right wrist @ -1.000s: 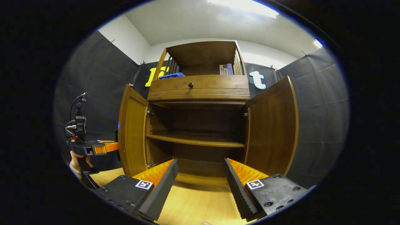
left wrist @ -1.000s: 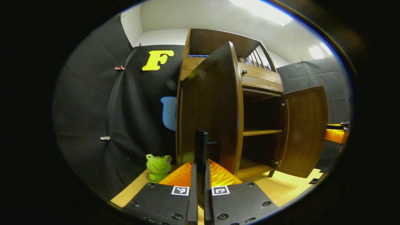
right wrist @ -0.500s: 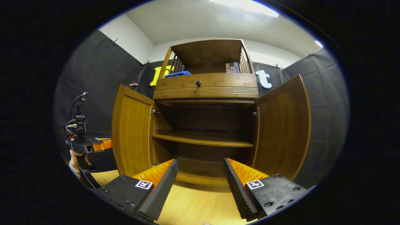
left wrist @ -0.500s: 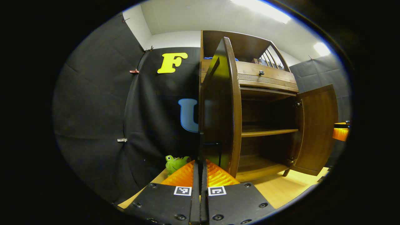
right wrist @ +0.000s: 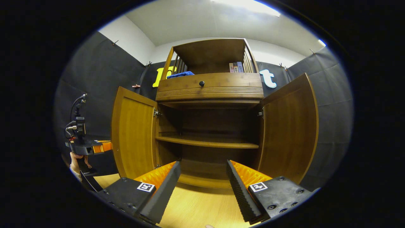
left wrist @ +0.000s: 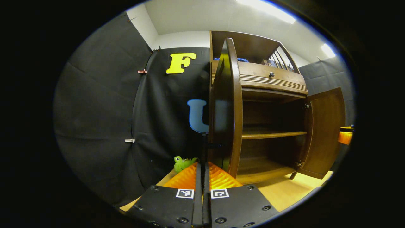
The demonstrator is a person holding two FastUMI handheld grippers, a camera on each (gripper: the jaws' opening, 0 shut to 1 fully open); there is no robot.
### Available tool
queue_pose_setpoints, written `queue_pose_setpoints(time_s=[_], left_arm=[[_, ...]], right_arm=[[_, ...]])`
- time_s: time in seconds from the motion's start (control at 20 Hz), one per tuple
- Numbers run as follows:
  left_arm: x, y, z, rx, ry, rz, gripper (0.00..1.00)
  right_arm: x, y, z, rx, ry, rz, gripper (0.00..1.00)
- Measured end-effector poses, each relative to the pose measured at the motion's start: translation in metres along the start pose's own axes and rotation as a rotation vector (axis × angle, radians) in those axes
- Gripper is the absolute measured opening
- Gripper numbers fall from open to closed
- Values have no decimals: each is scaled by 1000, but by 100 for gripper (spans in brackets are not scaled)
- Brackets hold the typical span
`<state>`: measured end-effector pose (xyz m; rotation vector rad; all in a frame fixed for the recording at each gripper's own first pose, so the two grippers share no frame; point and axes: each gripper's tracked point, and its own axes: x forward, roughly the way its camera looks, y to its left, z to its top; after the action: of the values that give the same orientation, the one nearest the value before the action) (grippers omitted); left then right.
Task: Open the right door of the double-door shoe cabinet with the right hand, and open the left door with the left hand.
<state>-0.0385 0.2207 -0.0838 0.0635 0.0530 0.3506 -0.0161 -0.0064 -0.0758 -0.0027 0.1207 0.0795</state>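
The shoe cabinet (right wrist: 208, 126) stands with both doors swung wide. The left door (right wrist: 133, 133) and right door (right wrist: 289, 126) look stiff and fairly heavy on their hinges — best taken by the free edge or handle. The left hand-held gripper (left wrist: 202, 164) is pinched on the left door's dark handle (left wrist: 205, 142); the right hand-held gripper (right wrist: 202, 177) hangs wide open, holding nothing. Since a second ago the left door has swung further out — now nearly edge-on.
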Motion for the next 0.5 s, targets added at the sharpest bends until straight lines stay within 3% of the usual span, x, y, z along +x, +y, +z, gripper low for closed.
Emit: queue_pose_setpoints(time_s=[0.2,0.5], left_arm=[[-27,4,22,-29,-30,23,5],[-72,-50,71,-72,-109,-81,5]], right_arm=[[-1,-2,1,9,-4,5,93],[-4,-3,5,17,-15,-3,93]])
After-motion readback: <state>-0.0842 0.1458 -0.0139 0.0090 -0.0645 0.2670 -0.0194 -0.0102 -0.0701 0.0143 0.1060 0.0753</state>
